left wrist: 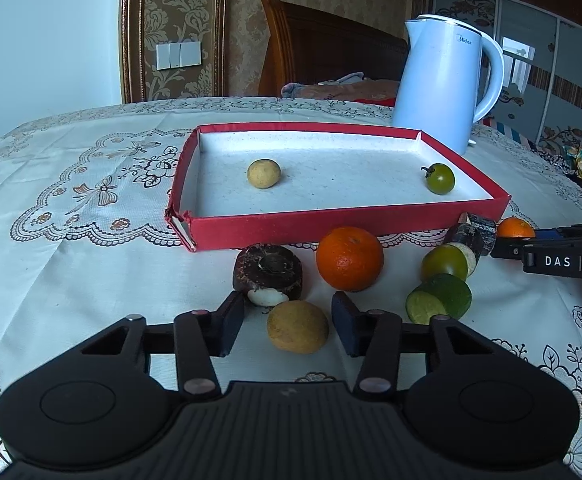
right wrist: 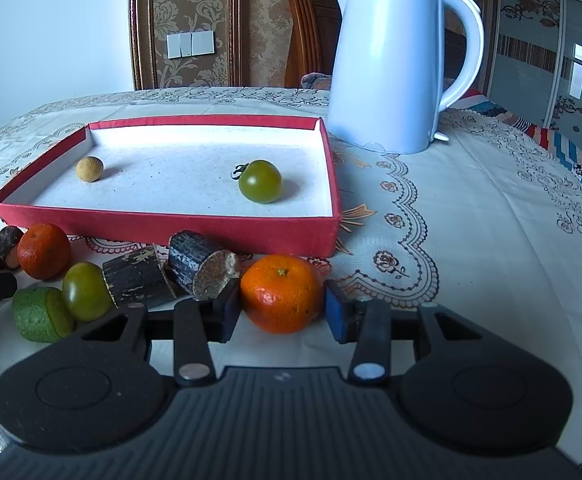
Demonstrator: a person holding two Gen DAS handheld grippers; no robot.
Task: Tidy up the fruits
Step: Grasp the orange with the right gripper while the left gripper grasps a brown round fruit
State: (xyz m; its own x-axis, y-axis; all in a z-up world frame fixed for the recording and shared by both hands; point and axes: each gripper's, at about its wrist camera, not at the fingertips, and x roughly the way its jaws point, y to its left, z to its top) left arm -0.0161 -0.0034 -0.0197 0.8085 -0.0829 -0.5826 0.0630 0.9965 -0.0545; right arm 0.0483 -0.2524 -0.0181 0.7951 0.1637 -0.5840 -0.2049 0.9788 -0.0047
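Observation:
A red tray (left wrist: 331,224) holds a tan longan (left wrist: 264,173) and a green tomato (left wrist: 439,178). In front of it on the cloth lie an orange tangerine (left wrist: 349,258), a dark brown chunk (left wrist: 269,270), another green tomato (left wrist: 445,263), a cut green fruit (left wrist: 439,298) and dark cane pieces (right wrist: 159,276). My left gripper (left wrist: 289,326) is open around a second longan (left wrist: 297,326); a gap shows at the left pad. My right gripper (right wrist: 282,312) is shut on another tangerine (right wrist: 283,294), which rests on the cloth just before the tray (right wrist: 171,228).
A pale blue kettle (right wrist: 387,64) stands behind the tray's right corner. The embroidered tablecloth (right wrist: 471,220) stretches bare to the right of the tray. The right gripper's black body (left wrist: 555,260) reaches in from the right in the left wrist view. A wooden chair stands behind the table.

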